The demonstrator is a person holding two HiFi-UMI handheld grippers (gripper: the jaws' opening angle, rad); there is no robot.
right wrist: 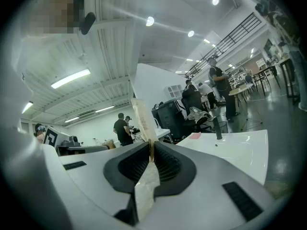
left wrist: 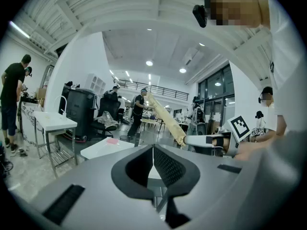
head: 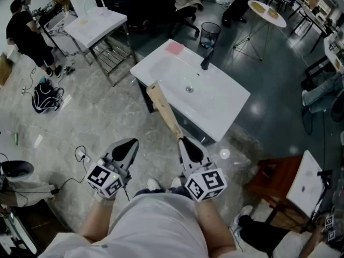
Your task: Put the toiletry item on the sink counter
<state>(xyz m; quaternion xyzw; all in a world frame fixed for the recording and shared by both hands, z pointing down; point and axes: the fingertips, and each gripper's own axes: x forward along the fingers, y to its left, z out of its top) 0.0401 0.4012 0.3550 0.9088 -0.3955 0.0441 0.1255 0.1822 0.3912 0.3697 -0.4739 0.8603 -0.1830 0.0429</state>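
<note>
A long, flat, tan-wrapped toiletry item (head: 164,109) sticks out forward from my right gripper (head: 183,140), which is shut on its near end. Its far end hangs above the near left edge of the white sink counter (head: 226,117). The right gripper view shows the wrapper (right wrist: 143,121) pinched between the pads of that gripper (right wrist: 151,152), and the counter (right wrist: 240,143) ahead to the right. My left gripper (head: 130,142) is held beside it to the left, over the floor, shut with nothing in it (left wrist: 153,159). The left gripper view also catches the item (left wrist: 168,121).
The counter bears a black faucet (head: 205,62), a drain (head: 189,89) and a pink pad (head: 174,48) at its far corner. A second white sink stand (head: 97,23), a wire bin (head: 209,34), a backpack (head: 45,98), a wooden stool (head: 269,179) and a standing person (head: 27,34) surround it.
</note>
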